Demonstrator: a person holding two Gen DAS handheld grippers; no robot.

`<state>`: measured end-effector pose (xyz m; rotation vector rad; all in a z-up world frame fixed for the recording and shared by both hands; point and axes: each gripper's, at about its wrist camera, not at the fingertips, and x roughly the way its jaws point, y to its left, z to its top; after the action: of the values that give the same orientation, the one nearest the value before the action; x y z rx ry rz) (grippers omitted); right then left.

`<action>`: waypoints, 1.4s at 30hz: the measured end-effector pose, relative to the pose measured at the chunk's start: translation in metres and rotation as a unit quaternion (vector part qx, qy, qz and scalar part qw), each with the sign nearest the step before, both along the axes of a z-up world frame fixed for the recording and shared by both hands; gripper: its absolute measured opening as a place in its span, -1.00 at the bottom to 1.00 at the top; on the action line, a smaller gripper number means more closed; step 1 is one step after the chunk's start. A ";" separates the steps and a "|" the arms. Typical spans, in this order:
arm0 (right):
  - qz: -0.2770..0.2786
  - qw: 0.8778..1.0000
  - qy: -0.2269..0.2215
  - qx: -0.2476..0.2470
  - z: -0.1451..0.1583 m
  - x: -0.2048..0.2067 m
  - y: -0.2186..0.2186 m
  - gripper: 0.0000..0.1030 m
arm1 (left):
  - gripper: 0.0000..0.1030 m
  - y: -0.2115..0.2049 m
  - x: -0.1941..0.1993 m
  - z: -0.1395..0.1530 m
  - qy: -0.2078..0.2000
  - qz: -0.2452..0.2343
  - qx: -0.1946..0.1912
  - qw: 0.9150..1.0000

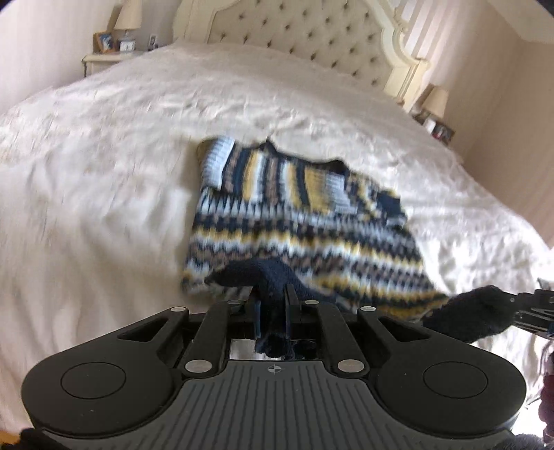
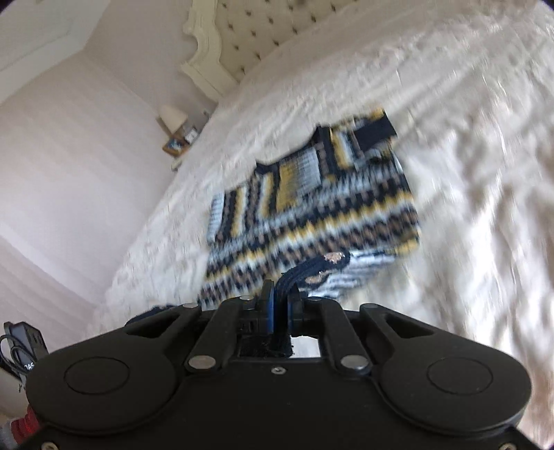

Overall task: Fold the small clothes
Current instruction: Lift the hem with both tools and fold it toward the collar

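Left nightstand (image 1: 104,59): cream, at the far left beside the bed, carrying a lamp (image 1: 128,15) and small framed pictures
Bed (image 1: 104,155): covered by a wrinkled white bedspread, filling most of both views; blurred in places
Headboard (image 1: 294,31): cream, button-tufted, with a carved frame, at the far end of the bed
Sweater (image 1: 294,214): small knit in navy, yellow, tan and pale blue stripes and zigzags, lying on the bedspread near the middle; its upper part is folded so the stripes there run the other way; the near navy hem is raised off the bedspread at both corners
Left gripper (image 1: 271,294): pinched tight on the navy hem at the sweater's near left corner, with dark knit bunched between the fingers and hanging back toward the body of the tool
Right gripper (image 2: 280,294): clamped on the navy ribbed hem at the near right corner, the edge rising from the bedspread into the jaws; in the left wrist view it shows at the right edge with dark knit wrapped around its tip
Right nightstand (image 1: 436,124): at the far right by the headboard, with a second lamp (image 1: 434,102) and small frames
Wall (image 2: 69,155): pale, left of the bed in the right wrist view
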<state>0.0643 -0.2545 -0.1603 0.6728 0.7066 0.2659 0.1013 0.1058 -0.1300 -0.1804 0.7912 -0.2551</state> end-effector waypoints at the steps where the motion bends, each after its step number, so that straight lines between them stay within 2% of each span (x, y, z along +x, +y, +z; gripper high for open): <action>1: -0.003 1.000 -0.003 0.000 0.004 0.006 -0.001 -0.74 | -0.79 0.001 0.007 0.004 -0.005 -0.001 -0.002 1.000; 4: -0.019 1.000 -0.011 0.000 0.017 0.032 -0.003 -0.74 | -0.90 0.005 0.034 0.017 -0.021 -0.001 -0.012 1.000; 11: -0.047 0.999 -0.020 -0.015 0.036 0.099 -0.008 -0.74 | -0.90 0.009 0.105 0.018 -0.024 -0.013 -0.030 0.999; 19: -0.083 0.996 0.010 -0.014 0.027 0.160 -0.011 -0.74 | -0.90 0.011 0.176 0.003 0.003 -0.019 -0.044 0.999; 23: -0.093 0.995 0.016 -0.009 0.024 0.186 -0.012 -0.74 | -0.90 0.008 0.203 0.004 0.001 -0.023 -0.037 0.999; 29: -0.087 0.996 0.016 -0.005 0.024 0.230 -0.019 -0.74 | -0.90 0.004 0.240 0.011 -0.008 -0.004 -0.040 0.999; 36: -0.088 0.993 0.072 -0.010 -0.004 0.290 -0.028 -0.74 | -0.90 -0.011 0.295 -0.013 0.032 -0.005 -0.018 0.999; 42: -0.082 0.992 0.100 -0.012 -0.032 0.325 -0.034 -0.73 | -0.88 -0.017 0.331 -0.041 0.064 0.003 0.001 0.998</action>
<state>0.3896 -0.2883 -0.1924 0.7378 0.8392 0.0386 0.4324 0.0891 -0.1708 -0.1995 0.9172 -0.2393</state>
